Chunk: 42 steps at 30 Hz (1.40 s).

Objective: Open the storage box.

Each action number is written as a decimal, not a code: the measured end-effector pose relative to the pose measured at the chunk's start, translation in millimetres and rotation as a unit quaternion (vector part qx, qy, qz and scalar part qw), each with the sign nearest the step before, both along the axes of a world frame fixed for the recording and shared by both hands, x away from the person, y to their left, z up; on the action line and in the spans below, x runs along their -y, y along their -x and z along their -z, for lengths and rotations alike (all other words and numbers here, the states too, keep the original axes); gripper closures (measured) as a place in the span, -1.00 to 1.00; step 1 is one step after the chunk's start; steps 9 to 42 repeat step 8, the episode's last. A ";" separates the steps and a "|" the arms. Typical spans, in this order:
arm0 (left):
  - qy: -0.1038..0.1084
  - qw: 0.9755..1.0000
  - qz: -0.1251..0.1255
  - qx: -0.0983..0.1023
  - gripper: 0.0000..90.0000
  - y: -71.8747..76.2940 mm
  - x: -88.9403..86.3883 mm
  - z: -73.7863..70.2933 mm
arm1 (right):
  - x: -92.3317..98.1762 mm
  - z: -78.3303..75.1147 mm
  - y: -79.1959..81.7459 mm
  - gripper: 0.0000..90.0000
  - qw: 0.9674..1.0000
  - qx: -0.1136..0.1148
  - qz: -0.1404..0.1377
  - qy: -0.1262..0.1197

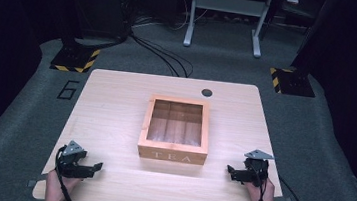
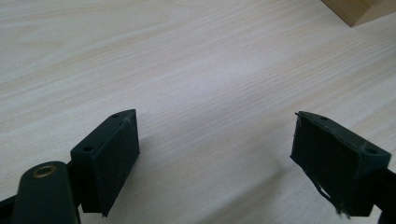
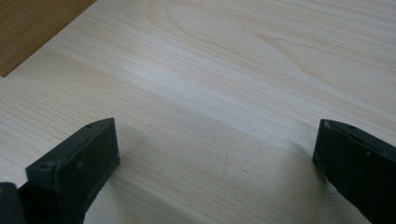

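The tea box sits centred between your left claw and right claw (both spread apart, empty), equally near on the tabletop.

Our left gripper and right gripper are black, each topped with a grey three-cornered plate and trailing a black cable toward six o'clock. Up close, the left gripper's blocky jaws show small screw holes and a brass-ringed hole at seven o'clock; the right gripper looks alike.
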<state>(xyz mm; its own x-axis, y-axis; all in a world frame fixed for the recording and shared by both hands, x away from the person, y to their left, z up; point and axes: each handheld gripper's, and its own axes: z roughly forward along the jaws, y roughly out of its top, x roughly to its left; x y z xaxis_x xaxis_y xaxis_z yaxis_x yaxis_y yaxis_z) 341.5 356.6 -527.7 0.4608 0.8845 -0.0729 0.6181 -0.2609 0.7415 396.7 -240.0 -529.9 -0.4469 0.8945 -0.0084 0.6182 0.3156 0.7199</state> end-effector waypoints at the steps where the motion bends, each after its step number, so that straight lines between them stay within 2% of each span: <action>1: 0.000 1.000 -0.001 0.011 -0.68 1.6 0.2 2.3 | -0.1 0.0 0.1 -1.00 1.000 0.000 0.001 0.000; 4: -0.028 0.999 -0.001 0.015 -0.68 3.0 4.6 2.7 | -0.1 -0.2 0.1 -1.00 1.000 -0.001 0.000 0.000; 5: -0.031 0.999 -0.003 0.021 -0.68 3.0 6.6 3.7 | -0.3 -0.2 0.2 -1.00 1.000 -0.001 0.002 -0.002; 6: -0.033 0.999 -0.003 0.018 -0.69 2.9 6.2 3.2 | -0.3 -0.1 0.2 -1.00 1.000 -0.001 0.002 -0.001; 42: -0.033 0.999 -0.002 0.016 -0.69 1.7 5.8 2.8 | -0.1 0.0 0.0 -1.00 1.000 0.000 0.000 0.000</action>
